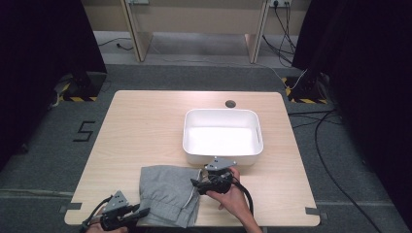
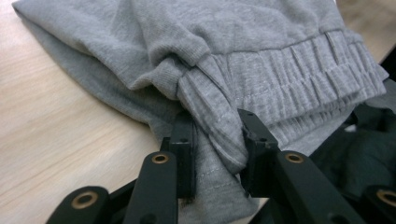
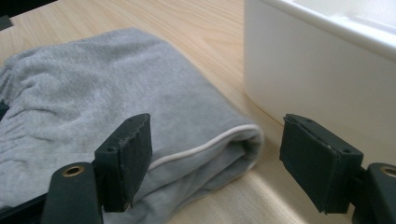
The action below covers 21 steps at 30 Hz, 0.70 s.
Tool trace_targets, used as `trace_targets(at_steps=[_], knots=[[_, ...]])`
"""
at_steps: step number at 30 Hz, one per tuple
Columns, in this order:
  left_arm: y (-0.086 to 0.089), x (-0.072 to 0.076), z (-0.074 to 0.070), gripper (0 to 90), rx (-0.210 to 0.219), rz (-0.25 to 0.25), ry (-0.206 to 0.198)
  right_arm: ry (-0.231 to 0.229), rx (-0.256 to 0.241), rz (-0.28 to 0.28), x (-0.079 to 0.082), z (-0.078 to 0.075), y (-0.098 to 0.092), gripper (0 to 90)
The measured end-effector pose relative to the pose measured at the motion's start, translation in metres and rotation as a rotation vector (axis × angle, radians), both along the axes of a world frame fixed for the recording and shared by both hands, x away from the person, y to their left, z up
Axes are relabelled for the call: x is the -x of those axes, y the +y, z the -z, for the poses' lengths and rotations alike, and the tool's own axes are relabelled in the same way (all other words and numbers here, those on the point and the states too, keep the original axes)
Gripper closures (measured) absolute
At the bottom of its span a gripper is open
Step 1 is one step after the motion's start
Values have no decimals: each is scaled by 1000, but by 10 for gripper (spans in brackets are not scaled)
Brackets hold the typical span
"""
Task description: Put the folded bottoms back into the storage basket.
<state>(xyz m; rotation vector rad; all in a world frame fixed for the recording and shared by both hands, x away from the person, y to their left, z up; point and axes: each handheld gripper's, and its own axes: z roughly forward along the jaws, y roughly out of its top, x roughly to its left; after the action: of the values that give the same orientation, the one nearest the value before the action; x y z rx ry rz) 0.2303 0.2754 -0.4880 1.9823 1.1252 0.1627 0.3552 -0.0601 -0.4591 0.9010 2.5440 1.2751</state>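
Folded grey jersey garment with a ribbed elastic waistband (image 1: 169, 194) lies on the pale wooden table (image 1: 141, 126), at its near edge, between the 2 grippers.

Left gripper (image 1: 138, 212): at the garment's near-left corner. In the left gripper view its 2 black jaws are closed down on a bunched fold of the grey cloth (image 2: 217, 144), just beside the gathered waistband; fabric fills the narrow gap between them. The garment spreads up and away ahead of this claw.

Right gripper (image 1: 197, 183): at the garment's far-right edge, a hand (image 1: 232, 199) behind it. In the right gripper view the jaws stand wide apart, holding nothing. The folded edge with a white drawstring cord (image 3: 205, 144) sits between them, nearer the left-hand jaw; whether that jaw touches the cloth cannot be told.

White rectangular plastic tub (image 1: 194, 145): just beyond the right claw, its wall (image 3: 299, 65) rising close beside the garment's edge.

The high view gives the whole layout; the left gripper view shows the pinch; the right gripper view shows the cord and the strip of table between cloth and tub.
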Motion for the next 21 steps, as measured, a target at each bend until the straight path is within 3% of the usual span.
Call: trace_targets(at_steps=[4, 8, 10, 14, 16, 18, 21], knots=[[5, 0, -2, 693, -36, 11, -3, 6, 1, -33, 1, 2, 7, 259], [5, 0, -4, 689, -65, 18, -11, -4, 35, -41, -2, 5, 17, 259], [7, 0, -6, 683, -85, 9, -13, 12, 40, -39, -7, 9, 20, 260], [7, 2, -5, 648, -100, -8, -25, 93, 65, -57, -10, 23, 28, 322], [3, 4, -7, 607, -148, -28, -44, 131, 39, -50, -9, 28, 30, 366], [0, 6, -7, 531, -173, -75, -45, 138, 20, -46, -8, 29, 29, 381], [3, 5, -6, 411, -167, -131, -20, 131, 7, -44, -6, 31, 27, 419]])
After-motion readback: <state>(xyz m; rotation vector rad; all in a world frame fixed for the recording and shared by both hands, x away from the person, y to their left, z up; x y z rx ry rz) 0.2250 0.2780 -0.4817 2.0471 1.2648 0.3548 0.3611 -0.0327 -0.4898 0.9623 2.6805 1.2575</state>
